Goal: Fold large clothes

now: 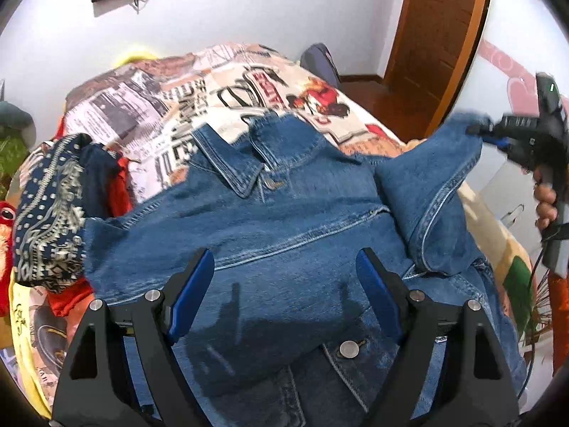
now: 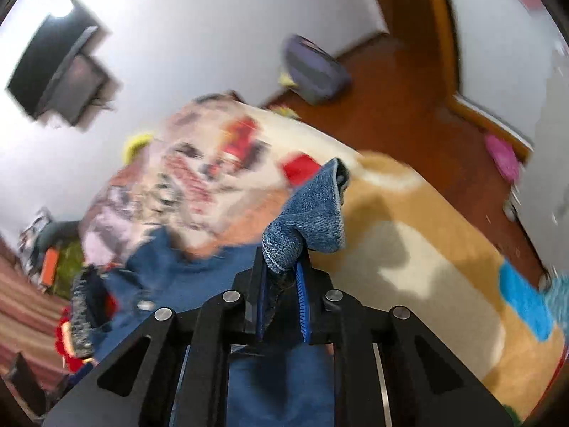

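Observation:
A blue denim jacket (image 1: pixel 284 220) lies front-up on the bed, collar toward the far end. My left gripper (image 1: pixel 284 267) is open and empty, hovering over the jacket's lower chest. My right gripper (image 1: pixel 476 130) is shut on the jacket's sleeve cuff (image 1: pixel 458 124) and holds the sleeve lifted to the right of the jacket. In the right wrist view the right gripper (image 2: pixel 281 270) pinches the denim cuff (image 2: pixel 313 213) between its blue pads, above the bed.
The bed has a printed cover (image 1: pixel 199 96). A pile of clothes with a navy patterned piece (image 1: pixel 49 210) and red fabric sits at the jacket's left. A grey bag (image 2: pixel 313 71) stands on the wooden floor (image 2: pixel 409 99) beyond the bed. A door (image 1: pixel 434 35) is far right.

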Motion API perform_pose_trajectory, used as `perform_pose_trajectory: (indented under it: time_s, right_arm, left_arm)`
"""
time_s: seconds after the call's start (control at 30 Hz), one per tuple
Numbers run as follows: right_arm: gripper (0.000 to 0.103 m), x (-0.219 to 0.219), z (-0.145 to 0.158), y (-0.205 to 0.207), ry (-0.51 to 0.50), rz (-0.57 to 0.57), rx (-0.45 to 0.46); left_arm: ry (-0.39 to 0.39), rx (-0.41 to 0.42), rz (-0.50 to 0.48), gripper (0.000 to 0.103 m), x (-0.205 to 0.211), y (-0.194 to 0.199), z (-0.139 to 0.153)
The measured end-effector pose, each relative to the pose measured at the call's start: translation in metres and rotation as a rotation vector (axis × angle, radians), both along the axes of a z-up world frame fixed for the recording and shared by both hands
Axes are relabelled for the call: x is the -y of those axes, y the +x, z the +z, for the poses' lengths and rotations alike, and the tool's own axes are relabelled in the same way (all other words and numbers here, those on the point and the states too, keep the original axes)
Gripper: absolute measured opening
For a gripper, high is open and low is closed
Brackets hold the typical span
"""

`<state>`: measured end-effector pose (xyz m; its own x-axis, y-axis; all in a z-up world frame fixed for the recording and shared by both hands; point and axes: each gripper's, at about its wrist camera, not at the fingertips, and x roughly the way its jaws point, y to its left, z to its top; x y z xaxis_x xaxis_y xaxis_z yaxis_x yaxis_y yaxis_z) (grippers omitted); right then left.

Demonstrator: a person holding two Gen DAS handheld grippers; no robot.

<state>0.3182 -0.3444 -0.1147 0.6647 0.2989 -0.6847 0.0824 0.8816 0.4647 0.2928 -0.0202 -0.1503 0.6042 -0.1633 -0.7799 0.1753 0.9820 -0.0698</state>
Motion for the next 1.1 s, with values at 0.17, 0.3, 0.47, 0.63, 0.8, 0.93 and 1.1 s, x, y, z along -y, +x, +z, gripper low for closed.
perform_pose_trajectory:
  time_s: [0.17, 0.3, 0.47, 0.63, 0.8, 0.93, 1.1]
  right_arm:
    - [0.013, -0.065, 0.065, -0.008, -0.035, 0.146, 0.158]
    - [0.013, -0.129, 0.096, -0.014, -0.03, 0.286, 0.231]
    - [0.013, -0.213, 0.092, -0.025, -0.037, 0.465, 0.222]
    - [0.012, -0.281, 0.035, -0.04, -0.097, 0.628, 0.088]
    - [0.012, -0.312, -0.04, -0.052, -0.128, 0.756, -0.128]
    - [0.016, -0.331, -0.073, -0.066, -0.172, 0.831, -0.292]
    - [0.025, -0.346, -0.064, -0.092, -0.34, 0.966, -0.252]
  left_arm:
    - [-0.003, 0.081, 0.031, 0.082, -0.023, -0.021, 0.03]
    - [-0.029, 0.133, 0.078, 0.082, -0.053, -0.038, 0.051]
    - [-0.062, 0.172, 0.153, 0.082, -0.101, -0.065, 0.065]
    - [-0.08, 0.14, 0.223, 0.082, -0.145, -0.084, 0.054]
    - [-0.118, 0.061, 0.274, 0.082, -0.177, -0.098, 0.03]
    - [-0.139, 0.008, 0.29, 0.082, -0.185, -0.106, 0.011]
    - [-0.193, -0.059, 0.3, 0.082, -0.185, -0.106, -0.01]
